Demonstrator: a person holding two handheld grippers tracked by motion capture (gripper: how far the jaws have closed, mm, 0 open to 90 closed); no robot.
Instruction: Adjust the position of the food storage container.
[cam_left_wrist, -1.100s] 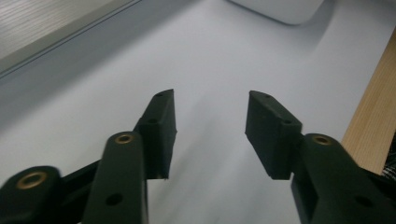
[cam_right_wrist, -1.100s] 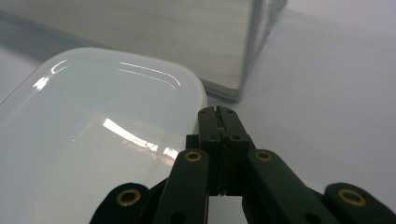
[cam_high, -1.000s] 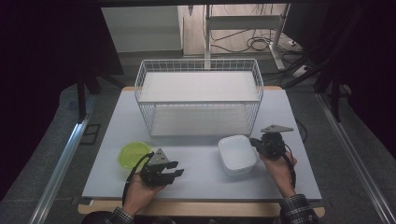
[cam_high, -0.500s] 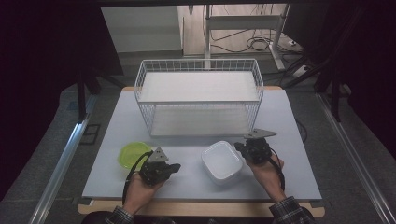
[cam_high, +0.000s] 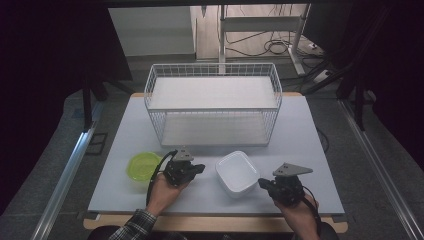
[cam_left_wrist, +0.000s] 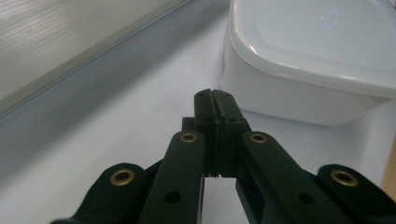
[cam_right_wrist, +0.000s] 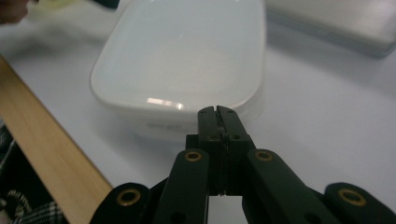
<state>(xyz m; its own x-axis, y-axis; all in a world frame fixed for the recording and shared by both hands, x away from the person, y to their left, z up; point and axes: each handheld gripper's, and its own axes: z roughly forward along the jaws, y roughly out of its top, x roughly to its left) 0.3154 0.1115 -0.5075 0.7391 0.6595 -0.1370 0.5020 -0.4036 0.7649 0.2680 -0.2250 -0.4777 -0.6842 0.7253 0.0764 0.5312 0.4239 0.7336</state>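
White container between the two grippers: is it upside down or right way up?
Upside down. The white container rests rim-down on the table, its smooth closed base facing up, as the right gripper view shows.

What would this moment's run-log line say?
left gripper: shut, empty | right gripper: shut, empty | white rounded-square plastic container: on table between grippers | translucent green plastic bowl: beside left gripper
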